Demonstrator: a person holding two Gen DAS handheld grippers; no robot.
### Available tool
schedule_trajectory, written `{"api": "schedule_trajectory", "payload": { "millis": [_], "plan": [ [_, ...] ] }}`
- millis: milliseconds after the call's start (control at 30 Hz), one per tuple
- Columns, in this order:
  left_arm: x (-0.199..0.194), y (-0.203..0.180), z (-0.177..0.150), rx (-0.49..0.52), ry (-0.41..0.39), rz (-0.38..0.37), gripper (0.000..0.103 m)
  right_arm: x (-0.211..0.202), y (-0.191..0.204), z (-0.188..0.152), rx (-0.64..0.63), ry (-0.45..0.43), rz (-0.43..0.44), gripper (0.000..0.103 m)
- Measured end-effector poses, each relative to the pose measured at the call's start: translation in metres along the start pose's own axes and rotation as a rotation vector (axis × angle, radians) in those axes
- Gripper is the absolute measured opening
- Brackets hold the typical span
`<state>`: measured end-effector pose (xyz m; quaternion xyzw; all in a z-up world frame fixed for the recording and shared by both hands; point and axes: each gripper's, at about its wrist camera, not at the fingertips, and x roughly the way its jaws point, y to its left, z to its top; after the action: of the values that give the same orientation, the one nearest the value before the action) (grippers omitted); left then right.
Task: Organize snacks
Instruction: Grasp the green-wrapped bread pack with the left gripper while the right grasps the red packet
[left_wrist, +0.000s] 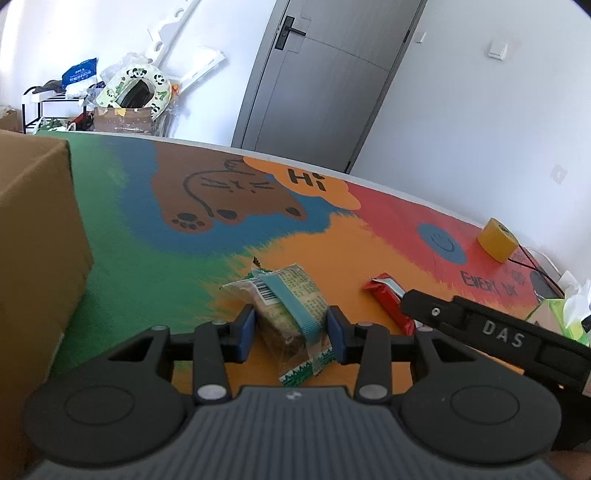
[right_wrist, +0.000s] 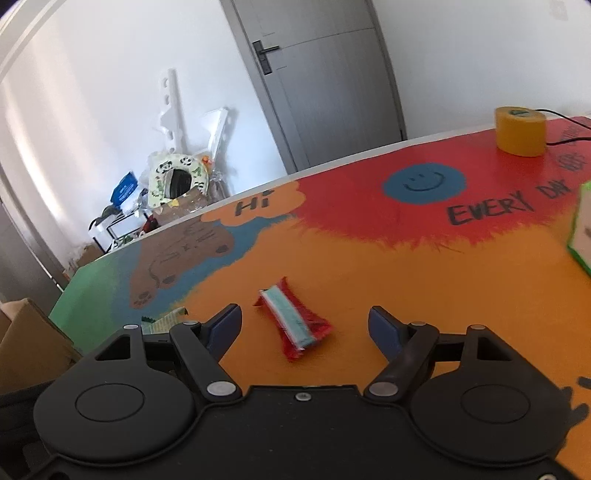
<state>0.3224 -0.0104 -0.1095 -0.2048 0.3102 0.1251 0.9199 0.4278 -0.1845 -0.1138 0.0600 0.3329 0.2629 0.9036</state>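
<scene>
The left gripper (left_wrist: 291, 328) clamps a green-and-clear snack packet (left_wrist: 291, 310) between its blue pads above the colourful worktop (left_wrist: 314, 254), a cardboard box (left_wrist: 33, 236) to its left. The right gripper (right_wrist: 304, 325) stands released, a red snack packet (right_wrist: 293, 323) lying on the worktop between its spread fingers, untouched.

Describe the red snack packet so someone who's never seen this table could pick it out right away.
Start at the colourful painted table and find its orange patch, below the red area with the blue smiley face. The red snack packet lies flat there, just ahead of the right gripper. Unlike the greenish packet in the left gripper, it is red with a pale stripe.
</scene>
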Motion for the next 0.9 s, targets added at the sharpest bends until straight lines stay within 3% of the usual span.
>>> {"api": "schedule_trajectory", "payload": {
  "millis": [233,367,700,900],
  "plan": [
    [-0.004,0.011,0.0,-0.011,0.002,0.008,0.04,0.016,0.016,0.0,-0.062,0.007,-0.021,0.067],
    [-0.007,0.013,-0.005,-0.012,0.004,0.0,0.04,0.011,0.021,-0.005,-0.092,0.012,-0.044,0.03],
    [-0.032,0.006,-0.009,0.027,-0.01,-0.049,0.04,-0.03,0.011,-0.03,0.028,-0.012,0.007,0.027],
    [-0.058,0.006,-0.002,0.042,-0.046,-0.081,0.04,-0.057,0.013,-0.027,0.081,-0.062,0.047,0.025]
  ]
}}
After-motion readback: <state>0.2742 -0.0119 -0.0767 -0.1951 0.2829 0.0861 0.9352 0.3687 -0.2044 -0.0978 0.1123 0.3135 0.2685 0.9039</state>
